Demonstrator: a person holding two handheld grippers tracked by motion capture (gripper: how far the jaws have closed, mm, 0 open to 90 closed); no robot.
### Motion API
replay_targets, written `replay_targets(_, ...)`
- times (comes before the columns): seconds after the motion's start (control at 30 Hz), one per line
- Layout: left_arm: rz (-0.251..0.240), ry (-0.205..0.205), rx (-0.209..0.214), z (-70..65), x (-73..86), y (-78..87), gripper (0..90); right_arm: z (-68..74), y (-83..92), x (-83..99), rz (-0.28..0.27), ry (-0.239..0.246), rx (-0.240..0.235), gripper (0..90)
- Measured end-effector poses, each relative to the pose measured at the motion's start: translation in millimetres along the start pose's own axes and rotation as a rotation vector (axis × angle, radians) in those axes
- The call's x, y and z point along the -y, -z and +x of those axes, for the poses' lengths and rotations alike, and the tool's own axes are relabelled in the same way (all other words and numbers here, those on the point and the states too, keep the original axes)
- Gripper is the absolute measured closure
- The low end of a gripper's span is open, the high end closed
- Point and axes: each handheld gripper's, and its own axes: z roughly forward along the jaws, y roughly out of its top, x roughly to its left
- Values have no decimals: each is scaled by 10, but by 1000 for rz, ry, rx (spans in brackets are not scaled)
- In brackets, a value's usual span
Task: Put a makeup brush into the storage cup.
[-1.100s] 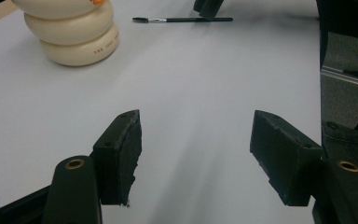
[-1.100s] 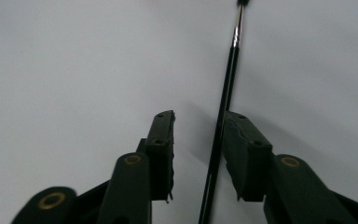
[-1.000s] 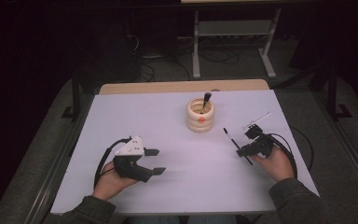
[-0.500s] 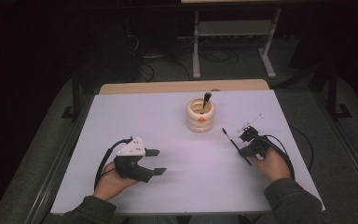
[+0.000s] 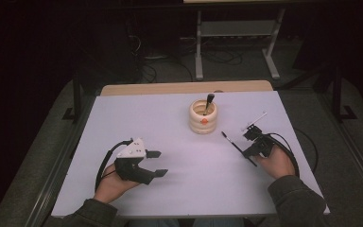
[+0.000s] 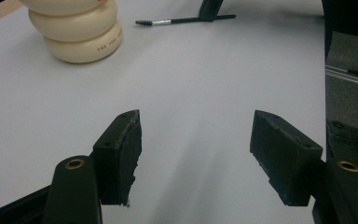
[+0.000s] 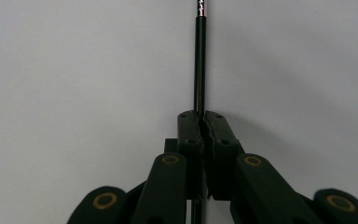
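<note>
High view: right gripper (image 5: 249,149) pinched a thin black brush (image 5: 238,148) lying on the table (image 5: 170,118), right of the cream holder (image 5: 203,117); jaws just closed. Left gripper (image 5: 156,163) rested near-left.
Left gripper view: jaws spread, empty.
Right gripper view: jaws clamped on the brush handle.

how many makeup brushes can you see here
2. One brush stands upright in the cream holder at the table's far middle. The other, a thin black brush, lies on the table, clamped in the right tongs. More could sit hidden inside the holder.
</note>
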Motion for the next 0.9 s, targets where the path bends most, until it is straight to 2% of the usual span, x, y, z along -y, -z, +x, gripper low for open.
replay_targets(0.23,1,5,-1,24,8,0,336,-55,74,67,-40,-8,-34,855)
replay_targets(0.53,-8,14,-2,28,3,9,338,-5,281,193,-107,37,-41,855)
replay_targets(0.63,0,28,8,27,-3,4,356,39,395,232,-142,40,-44,855)
replay_targets(0.77,-1,34,10,29,-13,-8,363,139,538,231,-185,81,-52,855)
replay_targets(0.9,-3,34,15,12,-21,-9,370,308,643,179,-218,130,-68,855)
